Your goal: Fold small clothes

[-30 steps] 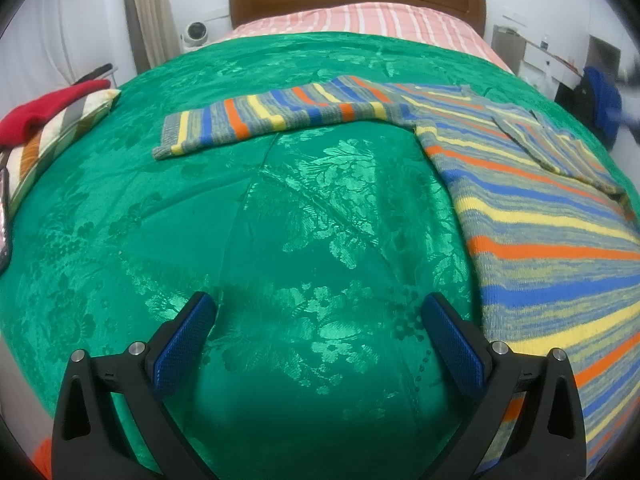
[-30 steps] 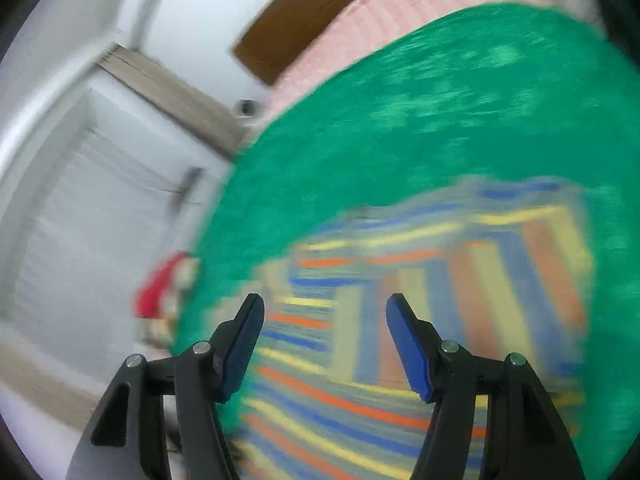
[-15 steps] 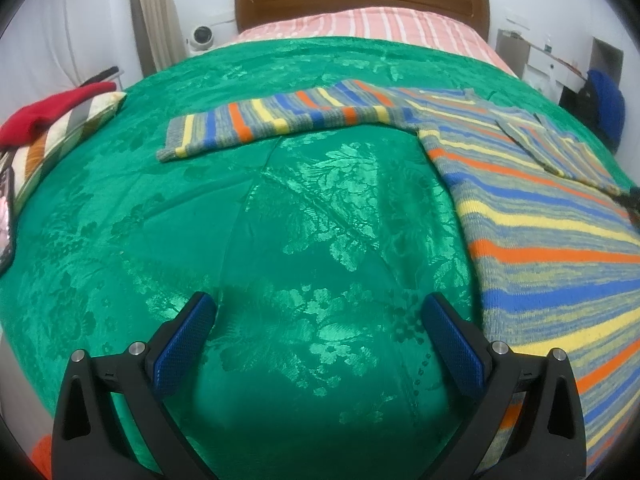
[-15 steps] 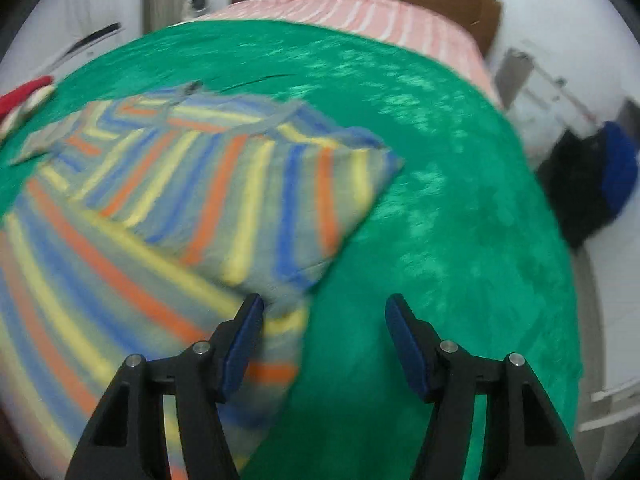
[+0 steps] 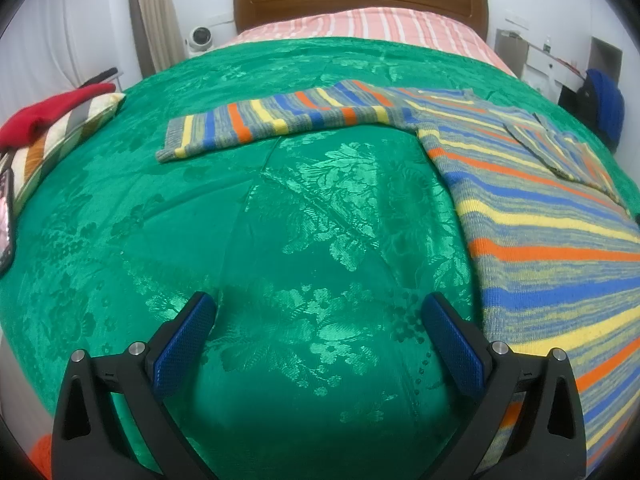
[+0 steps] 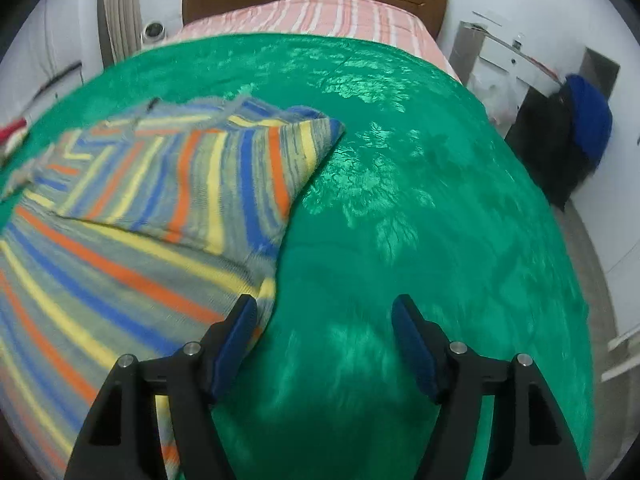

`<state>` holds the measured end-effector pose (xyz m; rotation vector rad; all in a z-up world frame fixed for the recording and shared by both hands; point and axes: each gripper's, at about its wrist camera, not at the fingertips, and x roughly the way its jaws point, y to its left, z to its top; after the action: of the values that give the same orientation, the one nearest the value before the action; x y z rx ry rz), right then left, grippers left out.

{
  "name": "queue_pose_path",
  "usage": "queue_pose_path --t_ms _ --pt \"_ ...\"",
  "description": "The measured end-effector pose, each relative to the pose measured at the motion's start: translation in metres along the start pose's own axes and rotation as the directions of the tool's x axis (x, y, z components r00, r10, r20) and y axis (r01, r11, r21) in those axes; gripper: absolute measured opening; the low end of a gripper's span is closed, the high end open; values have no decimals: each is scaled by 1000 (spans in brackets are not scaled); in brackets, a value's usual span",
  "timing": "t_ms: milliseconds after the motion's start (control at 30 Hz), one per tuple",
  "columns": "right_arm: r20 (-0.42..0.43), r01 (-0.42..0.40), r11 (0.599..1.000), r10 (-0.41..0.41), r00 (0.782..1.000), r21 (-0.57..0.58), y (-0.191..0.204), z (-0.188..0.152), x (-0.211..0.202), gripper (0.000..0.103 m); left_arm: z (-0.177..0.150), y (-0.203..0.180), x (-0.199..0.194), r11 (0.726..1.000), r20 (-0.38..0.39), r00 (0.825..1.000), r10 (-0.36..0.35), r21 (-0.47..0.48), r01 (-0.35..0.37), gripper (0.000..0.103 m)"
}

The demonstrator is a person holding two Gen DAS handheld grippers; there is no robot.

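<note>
The striped sweater [image 5: 532,216] lies flat on the green bedspread [image 5: 304,248] of the bed, toward its right side. One sleeve [image 5: 280,120] extends toward the left edge; the other sleeve [image 6: 224,176] is folded over the body. The left tool [image 5: 316,332] is spread wide above bare bedspread, holding nothing. The right tool [image 6: 324,332] is also wide and empty, its left finger [image 6: 236,336] over the sweater's right edge.

Left claw [image 5: 318,316] spread wide and empty, right claw [image 6: 324,320] apparently likewise, both low
</note>
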<state>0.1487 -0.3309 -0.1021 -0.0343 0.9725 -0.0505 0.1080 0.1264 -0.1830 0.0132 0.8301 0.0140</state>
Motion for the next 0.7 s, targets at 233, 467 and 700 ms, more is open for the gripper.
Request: queue_pose_path --t_ms 233,467,700 --pt "51 -256 950 251 967 179 -16 27 -16 70 -1 -1 0 1000 3 1000 4 -2 -4 103" --pt "80 -563 673 605 792 480 -30 114 35 70 -1 -1 -1 1000 4 1000 5 -1 -5 103" --pt "-202 -252 894 343 917 371 3 118 109 52 -1 -2 -1 1000 9 1000 7 -2 -7 103"
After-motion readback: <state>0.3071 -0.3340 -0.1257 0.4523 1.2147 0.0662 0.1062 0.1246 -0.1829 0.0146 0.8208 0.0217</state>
